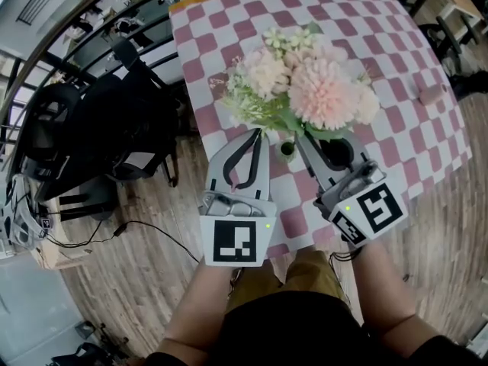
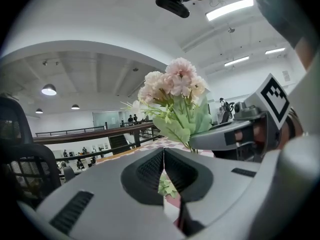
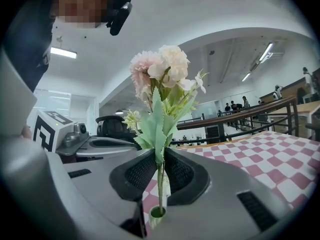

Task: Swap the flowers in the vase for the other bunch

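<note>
One flower stem (image 3: 160, 186) pinched between right gripper (image 3: 159, 158) fingers (image 3: 140, 173), just above vase (image 3: 151, 220)

The right gripper (image 3: 159, 156), clamping the flowers (image 3: 161, 71), hides the vase (image 3: 152, 217) below its rim.

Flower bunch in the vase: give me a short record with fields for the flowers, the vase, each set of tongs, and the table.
flowers: pink and cream bunch, stem standing in the vase
vase: narrow mouth, near the table's front edge
right tongs: closed on the flowers' stem just above the vase mouth
left tongs: shut, nothing between them, beside the bunch
table: pink and white checked cloth
other bunch: cannot be made out in any view
</note>
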Tool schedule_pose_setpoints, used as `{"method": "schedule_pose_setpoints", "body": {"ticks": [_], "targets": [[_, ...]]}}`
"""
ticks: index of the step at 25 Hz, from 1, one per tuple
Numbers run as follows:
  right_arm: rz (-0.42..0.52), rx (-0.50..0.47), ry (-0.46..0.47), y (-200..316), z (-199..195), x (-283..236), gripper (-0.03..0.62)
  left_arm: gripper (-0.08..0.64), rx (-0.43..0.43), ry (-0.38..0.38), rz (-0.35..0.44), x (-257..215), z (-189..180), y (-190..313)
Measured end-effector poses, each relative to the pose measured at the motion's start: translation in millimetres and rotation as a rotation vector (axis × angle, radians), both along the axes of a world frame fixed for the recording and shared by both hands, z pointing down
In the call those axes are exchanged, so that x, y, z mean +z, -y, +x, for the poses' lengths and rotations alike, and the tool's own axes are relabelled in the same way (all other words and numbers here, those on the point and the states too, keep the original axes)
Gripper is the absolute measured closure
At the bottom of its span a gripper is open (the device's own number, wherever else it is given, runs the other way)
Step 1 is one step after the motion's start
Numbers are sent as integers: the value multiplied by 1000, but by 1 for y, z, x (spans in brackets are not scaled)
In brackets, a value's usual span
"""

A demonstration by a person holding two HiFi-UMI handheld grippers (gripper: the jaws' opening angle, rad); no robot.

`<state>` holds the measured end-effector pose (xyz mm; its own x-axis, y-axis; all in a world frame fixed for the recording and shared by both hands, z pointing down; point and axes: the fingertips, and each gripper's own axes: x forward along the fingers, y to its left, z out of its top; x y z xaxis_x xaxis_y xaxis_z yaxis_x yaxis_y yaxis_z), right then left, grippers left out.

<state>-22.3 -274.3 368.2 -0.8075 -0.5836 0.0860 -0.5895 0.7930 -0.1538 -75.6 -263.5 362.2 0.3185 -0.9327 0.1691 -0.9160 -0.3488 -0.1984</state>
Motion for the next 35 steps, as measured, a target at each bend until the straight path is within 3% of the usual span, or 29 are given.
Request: {"method": "schedule_pose_setpoints", "body": {"ticks": [35], "targets": [[-64, -19, -85, -3, -10, 65, 529, 551, 12, -44, -62, 39, 7, 9]]}}
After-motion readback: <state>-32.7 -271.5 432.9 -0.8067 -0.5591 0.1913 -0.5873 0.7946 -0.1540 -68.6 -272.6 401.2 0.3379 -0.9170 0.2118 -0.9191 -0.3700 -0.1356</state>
